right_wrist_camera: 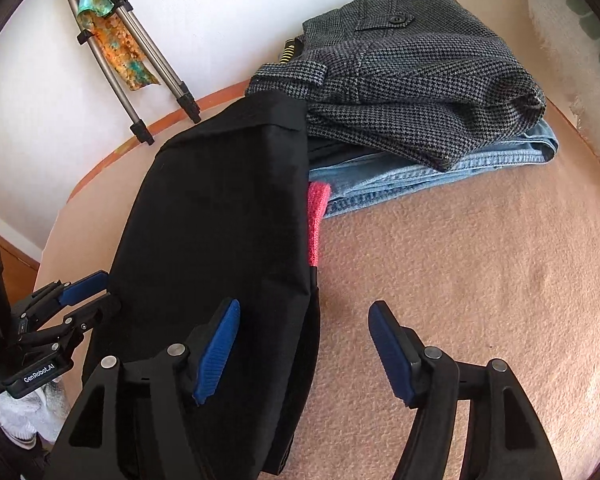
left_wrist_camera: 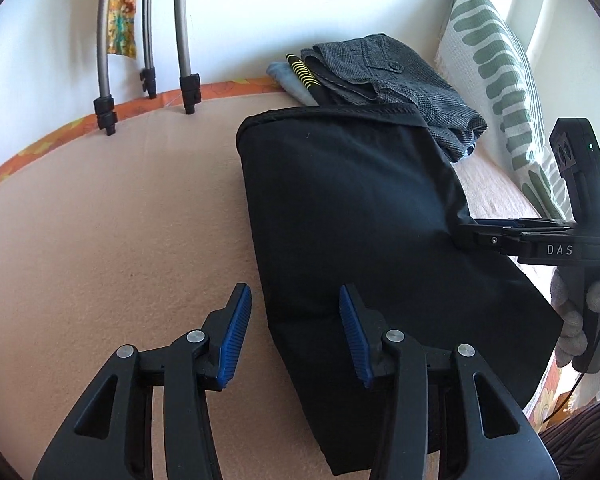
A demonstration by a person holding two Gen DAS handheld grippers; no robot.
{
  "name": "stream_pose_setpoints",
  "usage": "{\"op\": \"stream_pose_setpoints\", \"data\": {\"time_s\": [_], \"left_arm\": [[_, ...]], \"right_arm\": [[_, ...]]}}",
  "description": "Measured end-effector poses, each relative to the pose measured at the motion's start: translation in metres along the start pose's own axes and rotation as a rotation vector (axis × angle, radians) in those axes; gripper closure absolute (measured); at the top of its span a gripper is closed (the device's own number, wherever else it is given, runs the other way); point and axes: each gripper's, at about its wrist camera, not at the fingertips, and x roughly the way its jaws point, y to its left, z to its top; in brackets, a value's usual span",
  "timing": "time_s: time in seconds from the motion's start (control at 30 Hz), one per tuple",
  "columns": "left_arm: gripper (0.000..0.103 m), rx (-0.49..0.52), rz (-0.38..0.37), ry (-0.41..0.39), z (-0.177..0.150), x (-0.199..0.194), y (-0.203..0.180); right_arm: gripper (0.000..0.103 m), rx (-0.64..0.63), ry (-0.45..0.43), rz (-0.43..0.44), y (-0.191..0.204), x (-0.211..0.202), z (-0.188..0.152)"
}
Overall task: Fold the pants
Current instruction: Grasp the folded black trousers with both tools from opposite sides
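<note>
Black smooth folded pants (left_wrist_camera: 352,216) lie on peach fleecy bed blanket (left_wrist_camera: 112,232); left tongs (left_wrist_camera: 296,336), right tongs (right_wrist_camera: 304,344) gape, ribbed blue pads gripping nothing.

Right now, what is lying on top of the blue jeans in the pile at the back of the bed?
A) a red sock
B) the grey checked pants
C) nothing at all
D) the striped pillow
B: in the right wrist view the grey checked pants sit folded on top of the blue jeans, whose denim edge pokes out underneath them.
</note>
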Motion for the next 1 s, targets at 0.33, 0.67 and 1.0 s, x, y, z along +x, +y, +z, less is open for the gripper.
{"op": "stream_pose_setpoints", "data": {"time_s": [0.33, 0.67, 1.0], "left_arm": [[0.054, -0.097, -0.111, 0.04, 0.012, 0.023, 0.014], [0.054, -0.178, -0.218, 0.029, 0.019, 0.031, 0.022], [0.073, -0.216, -0.206, -0.005, 0.017, 0.033, 0.017]], "right_arm": [[0.035, -0.039, -0.016, 0.089, -0.002, 0.016, 0.01], [0.052, -0.068, -0.039, 0.251, 0.002, 0.032, 0.022], [0.074, 0.014, -0.062, 0.313, -0.006, 0.034, 0.02]]}}
